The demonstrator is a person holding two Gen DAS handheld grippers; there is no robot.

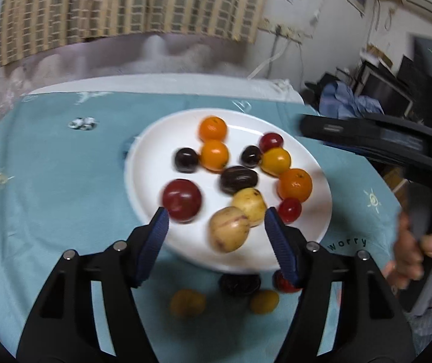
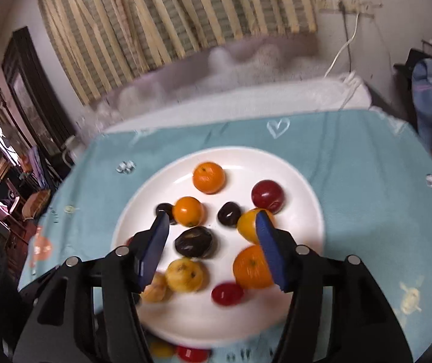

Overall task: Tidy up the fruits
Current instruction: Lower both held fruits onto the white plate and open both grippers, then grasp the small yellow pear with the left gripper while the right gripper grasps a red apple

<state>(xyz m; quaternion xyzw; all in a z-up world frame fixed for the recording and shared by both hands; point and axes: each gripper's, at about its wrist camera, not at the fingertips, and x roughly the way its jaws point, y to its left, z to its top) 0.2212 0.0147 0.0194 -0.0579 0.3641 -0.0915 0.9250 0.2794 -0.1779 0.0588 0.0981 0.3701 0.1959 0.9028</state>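
Note:
A white plate [image 1: 155, 151] on a light blue cloth holds several fruits: oranges [image 1: 212, 127], dark plums [image 1: 238, 179], red plums [image 1: 182, 200], a yellow fruit [image 1: 275, 161] and pale speckled fruits [image 1: 228, 233]. My left gripper [image 1: 216, 219] is open and empty over the plate's near edge, beside the pale fruit. My right gripper [image 2: 211, 222] is open and empty above the plate [image 2: 300, 187], over a dark plum [image 2: 194, 242]. An orange [image 2: 250, 267] lies by its right finger. The right tool also shows in the left wrist view at the right edge.
Several fruits lie on the cloth in front of the plate: a dark one [image 1: 239, 284], a red one [image 1: 282, 282] and yellow ones [image 1: 187, 302]. A white bundle [image 2: 246, 96] lies behind the cloth. A striped curtain [image 2: 170, 15] hangs behind.

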